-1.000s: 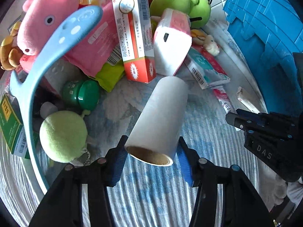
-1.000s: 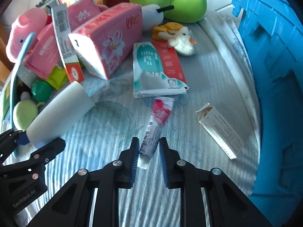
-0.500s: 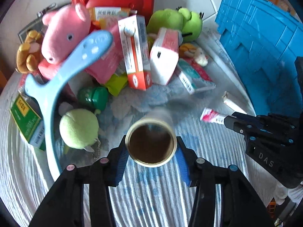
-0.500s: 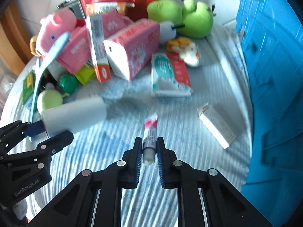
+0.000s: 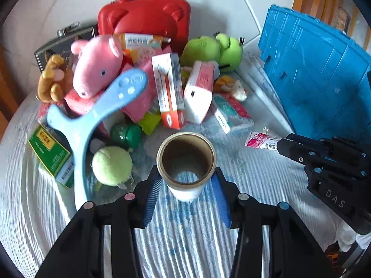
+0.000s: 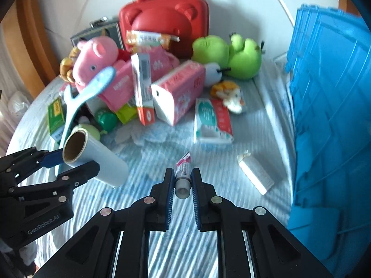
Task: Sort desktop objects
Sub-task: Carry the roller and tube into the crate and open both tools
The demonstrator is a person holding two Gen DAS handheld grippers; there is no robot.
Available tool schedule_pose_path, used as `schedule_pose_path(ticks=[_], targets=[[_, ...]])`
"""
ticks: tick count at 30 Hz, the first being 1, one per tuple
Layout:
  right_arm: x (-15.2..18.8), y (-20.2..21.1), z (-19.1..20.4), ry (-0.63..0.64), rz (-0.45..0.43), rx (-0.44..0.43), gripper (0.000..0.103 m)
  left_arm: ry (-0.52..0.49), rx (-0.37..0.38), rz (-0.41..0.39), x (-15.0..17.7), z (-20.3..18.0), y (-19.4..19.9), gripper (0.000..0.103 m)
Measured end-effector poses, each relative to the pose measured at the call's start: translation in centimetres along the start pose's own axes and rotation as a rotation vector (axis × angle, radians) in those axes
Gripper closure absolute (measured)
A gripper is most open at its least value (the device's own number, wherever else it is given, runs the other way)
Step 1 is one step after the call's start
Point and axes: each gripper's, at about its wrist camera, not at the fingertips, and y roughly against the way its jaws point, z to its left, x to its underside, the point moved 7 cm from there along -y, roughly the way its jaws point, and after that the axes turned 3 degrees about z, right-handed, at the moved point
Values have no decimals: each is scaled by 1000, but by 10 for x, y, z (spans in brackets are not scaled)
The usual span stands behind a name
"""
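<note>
Left gripper (image 5: 186,186) clamps a white roll with a cardboard core (image 5: 186,162), held clear above the striped cloth (image 5: 185,243), open end toward the camera. Right gripper (image 6: 182,185) is closed on a small pink-and-white tube (image 6: 183,173), cap end between the pads, also lifted off the cloth. Behind: pile of plush toys, boxes and a red case (image 5: 148,20). Blue crate (image 6: 331,115) stands at right, a small white carton (image 6: 255,173) near it.
</note>
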Motion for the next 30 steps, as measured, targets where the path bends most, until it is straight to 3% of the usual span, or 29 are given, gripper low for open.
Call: schedule_pose_path(ticks=[9, 17, 23, 30], targets=[[-38, 77, 3, 35, -201, 33, 88, -38, -8, -201, -45, -22, 74, 59], [-67, 164, -17, 22, -396, 110, 88, -89, 29, -368, -91, -70, 135, 59], [-78, 225, -66, -33, -502, 199, 88, -147, 77, -442, -119, -123, 164, 59], [-86, 276, -149, -104, -550, 314, 88, -226, 151, -485, -158, -211, 184, 59]])
